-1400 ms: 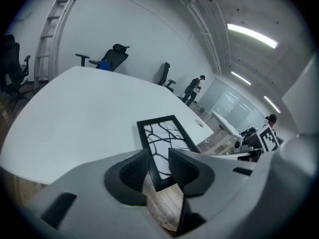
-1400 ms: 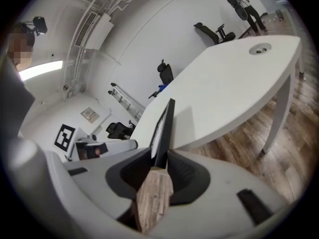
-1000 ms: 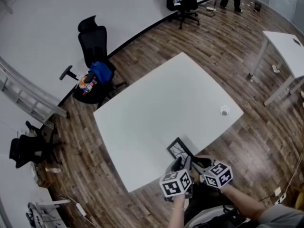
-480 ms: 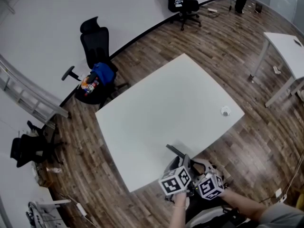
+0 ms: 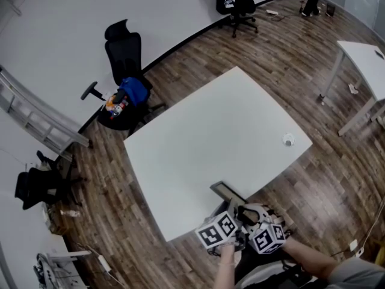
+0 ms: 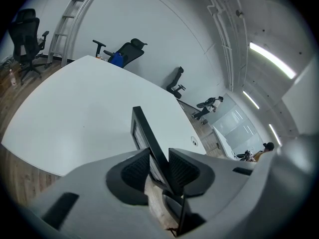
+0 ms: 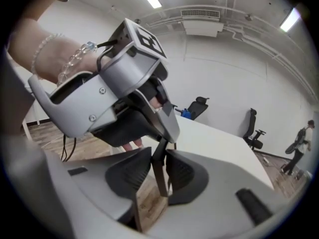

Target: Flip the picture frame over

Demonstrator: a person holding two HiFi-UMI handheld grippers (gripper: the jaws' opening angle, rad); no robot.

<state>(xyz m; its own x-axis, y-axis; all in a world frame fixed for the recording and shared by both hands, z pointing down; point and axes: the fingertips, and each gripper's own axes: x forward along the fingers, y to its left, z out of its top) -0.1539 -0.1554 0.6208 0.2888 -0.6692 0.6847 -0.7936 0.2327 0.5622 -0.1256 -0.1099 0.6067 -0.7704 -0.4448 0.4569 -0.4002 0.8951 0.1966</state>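
The black picture frame stands tilted up on one edge at the near edge of the white table. In the left gripper view the frame rises from between the pads of my left gripper, whose jaws are closing and pressing on its lower edge. In the right gripper view a thin dark edge of the frame sits between the pads of my right gripper, whose jaws are opening. The left gripper is close in front of the right one. Both grippers meet at the frame's near end.
A small white round object lies near the table's right corner. A black office chair with a blue bag stands beyond the far-left edge. Another white table is at the right. Wooden floor surrounds the table.
The frame lay flat at the table's near edge and now stands up on its edge. Both grippers rolled, and the right one shifted left and closer to the left one.
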